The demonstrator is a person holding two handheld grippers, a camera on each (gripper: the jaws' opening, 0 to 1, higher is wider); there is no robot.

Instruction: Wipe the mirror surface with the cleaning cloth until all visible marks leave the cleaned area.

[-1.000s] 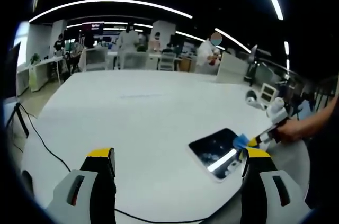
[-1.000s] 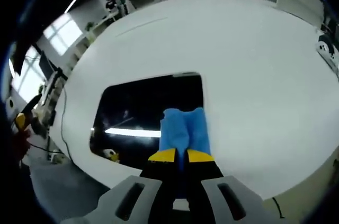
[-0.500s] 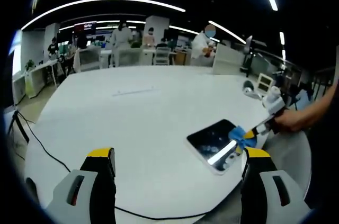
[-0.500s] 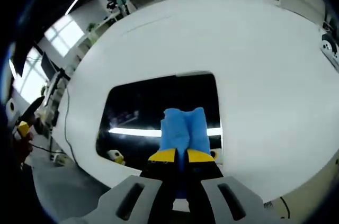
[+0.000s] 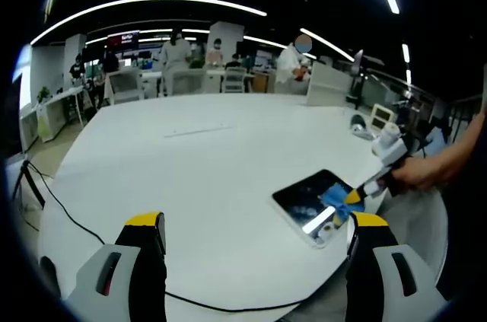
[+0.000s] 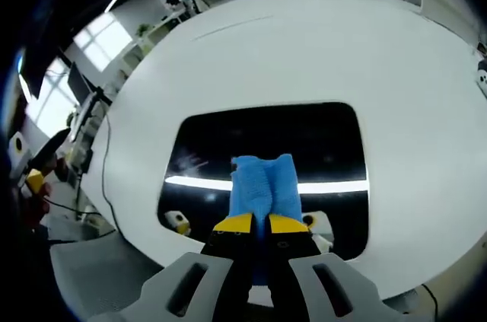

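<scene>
**Operator:** Left gripper view status, from left to right?

**Technician:** The left gripper (image 5: 255, 231) is released, jaws wide apart, grasping nothing, above the white table (image 5: 190, 162). At 4 o'clock, the mirror (image 5: 308, 199) lies flat near the table edge. The right gripper (image 5: 361, 198) enters from 3 o'clock with the cleaning cloth (image 5: 335, 199) on the mirror's right part.

**Operator:** What has changed?

**Technician:** In the right gripper view, the mirror (image 6: 319, 139) now extends further toward 3 o'clock than a second ago, so the cloth contact point has shifted from the right edge toward the middle. The right gripper (image 6: 253, 223) stays clenched on the cleaning cloth (image 6: 262, 185).

**Operator:** Meaning for the task?

**Technician:** The wiping stroke appears to be in progress. Faint smears are visible at 9 o'clock of the cloth, near the reflected light strip, so the surface probably needs further passes.
</scene>
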